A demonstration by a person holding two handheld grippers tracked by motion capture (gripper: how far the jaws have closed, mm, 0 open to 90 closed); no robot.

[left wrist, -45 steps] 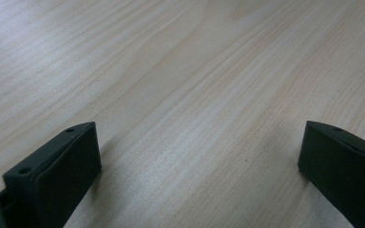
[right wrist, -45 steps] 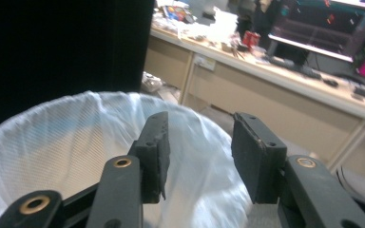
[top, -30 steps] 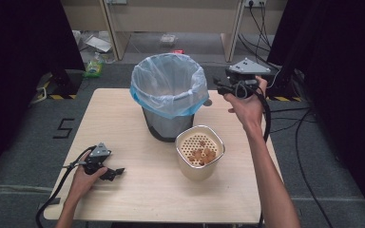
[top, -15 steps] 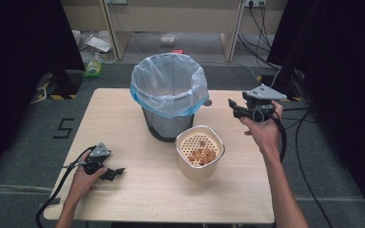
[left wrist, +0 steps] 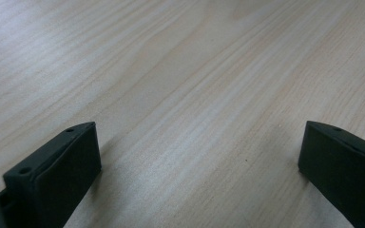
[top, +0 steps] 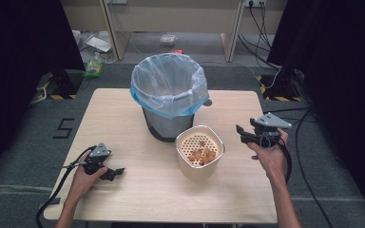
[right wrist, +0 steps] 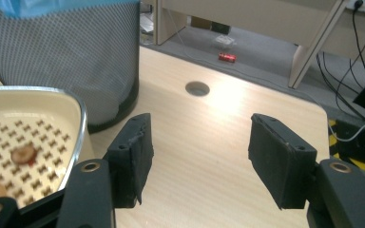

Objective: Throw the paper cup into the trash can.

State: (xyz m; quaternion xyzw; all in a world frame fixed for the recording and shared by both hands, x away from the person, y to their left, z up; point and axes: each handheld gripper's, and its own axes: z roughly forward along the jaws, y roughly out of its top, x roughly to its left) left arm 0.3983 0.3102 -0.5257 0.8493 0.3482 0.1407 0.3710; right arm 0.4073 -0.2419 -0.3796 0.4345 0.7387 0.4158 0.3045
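Setting: a light wooden table (top: 138, 194) standing on grey floor, dark curtains at the left and right edges of the high view, pale furniture legs and trailing cables across the top. Item one, upper centre of the high view: a mesh waste bin (top: 169, 95) lined with a pale blue plastic bag, upright on the table; in the right gripper view its mesh wall fills the upper left (right wrist: 66, 57). Item two, just below and to the right of the bin, close beside its base: a cream container (top: 200, 152) with a perforated insert, holding several small orange-brown pieces (top: 203, 153) on the insert; in the right gripper view its rim and holes sit at the left edge (right wrist: 24, 137), just beside the left-hand jaw. Item three, right of centre in the high view: the right gripper (top: 241, 133), held in a hand at the container's right, apart from it; its jaws have just been opening and stand well apart, with only bare table between them in the right gripper view (right wrist: 199, 156). Item four, lower left of the high view: the left gripper (top: 116, 172), held low on the table, well apart from the container; its jaws are spread wide in the left gripper view (left wrist: 197, 166), holding nothing, bare wood grain between them. Minor: a round hole in the tabletop (right wrist: 197, 88), beyond the right gripper's jaws.
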